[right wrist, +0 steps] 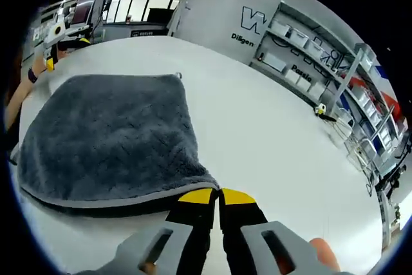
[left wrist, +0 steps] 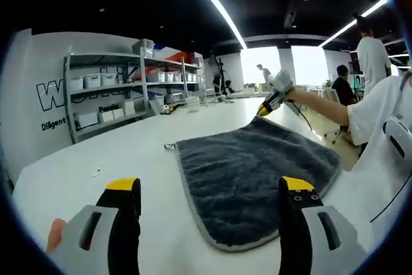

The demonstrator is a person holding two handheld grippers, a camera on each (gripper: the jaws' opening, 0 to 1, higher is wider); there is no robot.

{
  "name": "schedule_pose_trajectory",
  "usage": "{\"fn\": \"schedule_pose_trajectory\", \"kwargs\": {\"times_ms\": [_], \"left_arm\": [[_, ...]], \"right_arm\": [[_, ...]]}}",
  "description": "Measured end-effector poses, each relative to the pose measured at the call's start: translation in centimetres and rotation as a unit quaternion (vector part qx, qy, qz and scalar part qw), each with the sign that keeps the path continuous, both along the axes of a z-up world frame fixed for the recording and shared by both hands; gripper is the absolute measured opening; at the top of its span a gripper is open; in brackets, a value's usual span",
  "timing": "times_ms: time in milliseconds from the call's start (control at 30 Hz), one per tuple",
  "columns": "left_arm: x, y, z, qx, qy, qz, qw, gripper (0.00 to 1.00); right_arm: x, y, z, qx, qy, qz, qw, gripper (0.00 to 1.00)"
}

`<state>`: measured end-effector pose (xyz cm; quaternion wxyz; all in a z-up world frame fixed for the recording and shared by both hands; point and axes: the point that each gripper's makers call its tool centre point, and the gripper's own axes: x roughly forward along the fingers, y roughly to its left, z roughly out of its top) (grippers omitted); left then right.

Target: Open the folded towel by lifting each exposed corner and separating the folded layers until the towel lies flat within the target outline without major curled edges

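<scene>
While the right gripper [right wrist: 215,196] is pinching the floppy grey towel [right wrist: 109,136] by its corner, the left gripper [left wrist: 212,194] is hanging open, just short of the near hem.

**Lettering on the wall and shelf bins**

In the left gripper view, the white wall [left wrist: 45,69] carries a big outlined "W" [left wrist: 49,94], the rest of the word hidden behind the shelf unit [left wrist: 129,88]. Beneath it, smaller dark print begins "Diligen" [left wrist: 54,124] before the shelf upright cuts it off. Between the shelves another word reads roughly "Passio" [left wrist: 108,107], its ending hidden.

The right gripper view shows the same wall lettering: "W" [right wrist: 252,20], "Diligen" [right wrist: 243,40], and "Passio" [right wrist: 303,73] behind the shelves. Labels on the storage bins [right wrist: 278,62] are too small to read.
</scene>
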<state>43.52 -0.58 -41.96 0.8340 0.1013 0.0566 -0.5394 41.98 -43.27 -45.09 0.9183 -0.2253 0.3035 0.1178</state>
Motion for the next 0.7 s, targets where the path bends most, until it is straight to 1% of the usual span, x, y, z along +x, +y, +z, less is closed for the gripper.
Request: {"fn": "schedule_pose_trajectory", "kwargs": {"times_ms": [33, 67, 100, 233, 333, 500, 567, 700], "left_arm": [[0.0, 0.0, 0.0, 0.0, 0.0, 0.0, 1.0, 0.87], [-0.1, -0.1, -0.1, 0.001, 0.0, -0.001, 1.0, 0.87], [-0.1, -0.1, -0.1, 0.002, 0.0, -0.001, 1.0, 0.87], [-0.2, -0.2, 0.0, 0.001, -0.001, -0.002, 1.0, 0.87], [-0.2, -0.2, -0.1, 0.004, -0.001, -0.002, 1.0, 0.87], [-0.5, -0.3, 0.0, 0.003, -0.003, -0.004, 1.0, 0.87], [-0.6, -0.4, 0.2, 0.001, -0.005, -0.006, 1.0, 0.87], [-0.5, -0.4, 0.4, 0.001, -0.008, -0.006, 1.0, 0.87]], "right_arm": [[0.6, -0.2, 0.1, -0.005, -0.001, 0.001, 1.0, 0.0], [1.2, -0.4, 0.4, -0.02, -0.008, 0.001, 0.9998, 0.0], [1.7, -0.7, 0.4, -0.026, -0.008, -0.006, 0.9996, 0.0], [3.8, -0.5, 0.9, -0.028, -0.011, -0.009, 0.9995, 0.0], [5.0, -0.4, 1.3, -0.043, -0.017, -0.011, 0.9989, 0.0], [7.1, 0.3, 2.0, -0.048, -0.023, -0.013, 0.9985, 0.0], [7.4, 1.3, 2.1, -0.056, -0.024, -0.011, 0.9981, 0.0], [8.9, 1.6, 2.7, -0.071, -0.026, -0.01, 0.9971, 0.0]]}}
